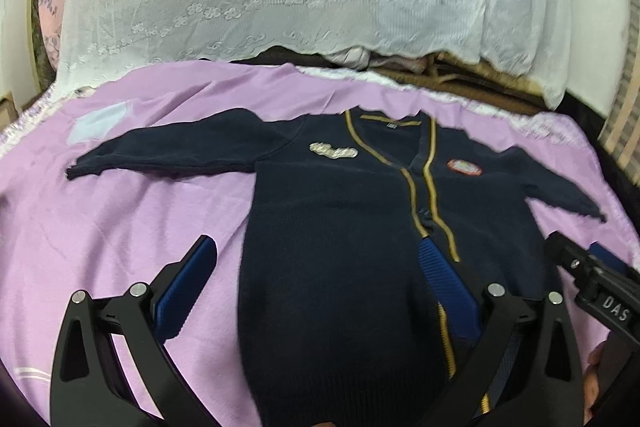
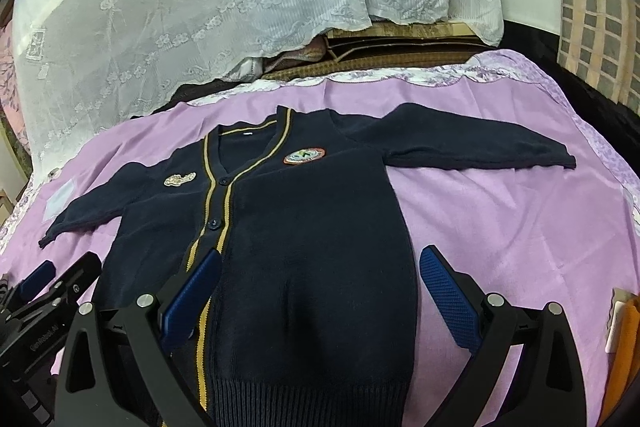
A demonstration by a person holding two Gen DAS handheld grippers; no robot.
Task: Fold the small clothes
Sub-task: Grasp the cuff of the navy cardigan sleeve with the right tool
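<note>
Folding is not begun: the cardigan point(image 2: 304, 227) lies flat, both grippers point(image 1: 316, 287) point(image 2: 320, 291) released, next grasping a sleeve point(image 2: 480, 143).

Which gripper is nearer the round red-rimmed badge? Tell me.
Right. The right gripper straddles the cardigan's badge-side half, directly below the badge. The left gripper straddles the other half, and the badge lies off to its right.
</note>
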